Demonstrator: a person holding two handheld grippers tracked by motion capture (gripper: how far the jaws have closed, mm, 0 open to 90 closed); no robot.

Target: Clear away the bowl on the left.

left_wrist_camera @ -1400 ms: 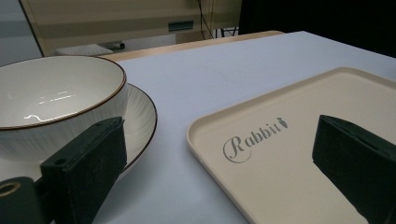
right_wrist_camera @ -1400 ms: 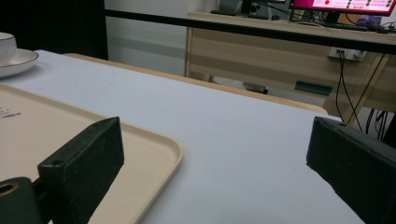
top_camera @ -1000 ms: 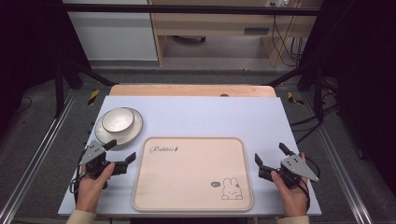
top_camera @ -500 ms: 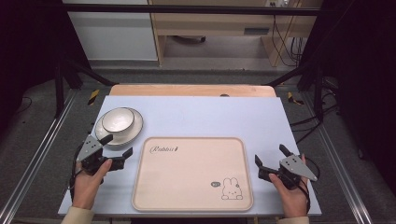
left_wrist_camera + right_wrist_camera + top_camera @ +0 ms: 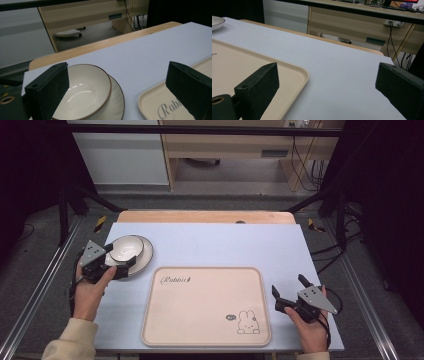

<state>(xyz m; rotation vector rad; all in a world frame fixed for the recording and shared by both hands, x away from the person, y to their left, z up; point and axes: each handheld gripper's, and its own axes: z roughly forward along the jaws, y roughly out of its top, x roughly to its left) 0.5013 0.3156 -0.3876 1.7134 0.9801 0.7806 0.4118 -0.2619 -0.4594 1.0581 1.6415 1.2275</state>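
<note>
At left of the high view, the left gripper (image 5: 119,261), jaws spread wide, straddles a bowl (image 5: 126,248) that sits upright, mouth up, in a plate (image 5: 142,260); being round, it has no long axis. The right gripper (image 5: 290,293) gapes beside the tray (image 5: 205,305) at lower right.

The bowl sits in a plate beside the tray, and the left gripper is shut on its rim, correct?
Not shut: the left gripper is open, jaws wide apart near the bowl, as the left gripper view shows. The bowl does sit in the plate beside the tray.
</note>
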